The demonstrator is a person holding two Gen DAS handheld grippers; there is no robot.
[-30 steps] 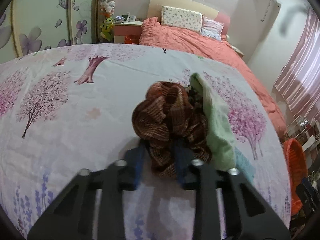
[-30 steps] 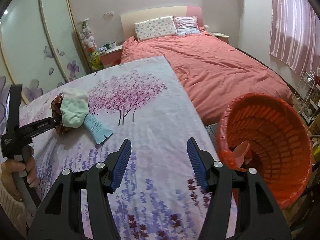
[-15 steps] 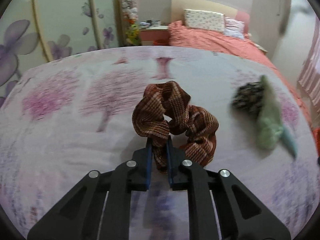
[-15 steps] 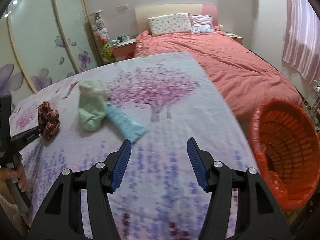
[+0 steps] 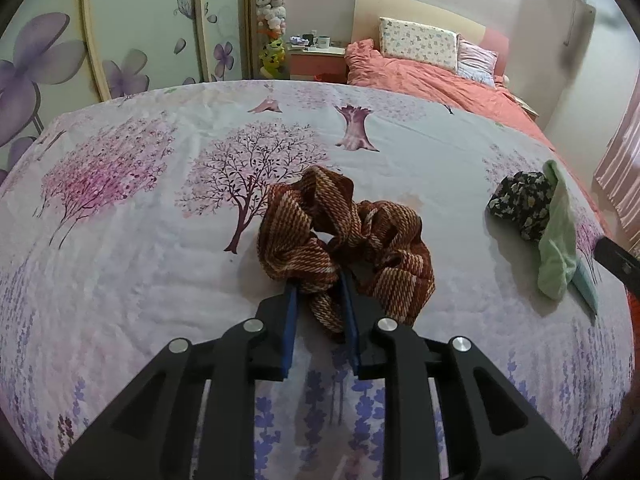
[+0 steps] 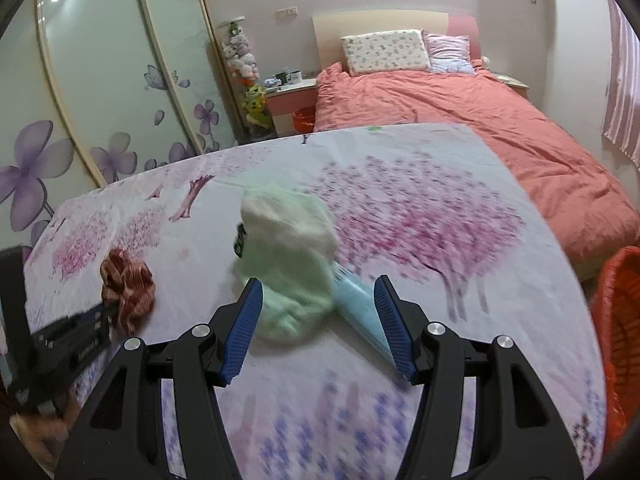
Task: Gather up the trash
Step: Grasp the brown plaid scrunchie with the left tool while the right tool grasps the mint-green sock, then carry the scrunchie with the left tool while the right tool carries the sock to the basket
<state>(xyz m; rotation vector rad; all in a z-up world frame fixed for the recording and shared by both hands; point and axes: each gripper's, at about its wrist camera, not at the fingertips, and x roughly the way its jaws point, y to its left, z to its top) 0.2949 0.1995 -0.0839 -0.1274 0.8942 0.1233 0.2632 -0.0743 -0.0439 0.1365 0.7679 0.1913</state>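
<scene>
My right gripper [image 6: 318,320], jaws apart, faces the blue wrapper [image 6: 360,310] at 1 o'clock, long axis toward 5; left gripper [image 5: 318,300] opening around the scrunchie [image 5: 344,248]

Scrunchie [image 5: 344,240]: ribbed woven cloth, brown-striped, matt. Sock [image 6: 292,272]: soft fuzzy knit, pale green. Sheet [image 5: 120,264]: smooth printed cotton-like cloth. Basket [image 6: 618,320]: orange plastic lattice, slightly glossy. Left gripper [image 5: 320,300]: matt black plastic, blue ridged pads, shiny metal screws.

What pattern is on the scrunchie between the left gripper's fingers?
The scrunchie has reddish-brown fabric with thin cream diagonal stripes; clearest in the left wrist view.
</scene>
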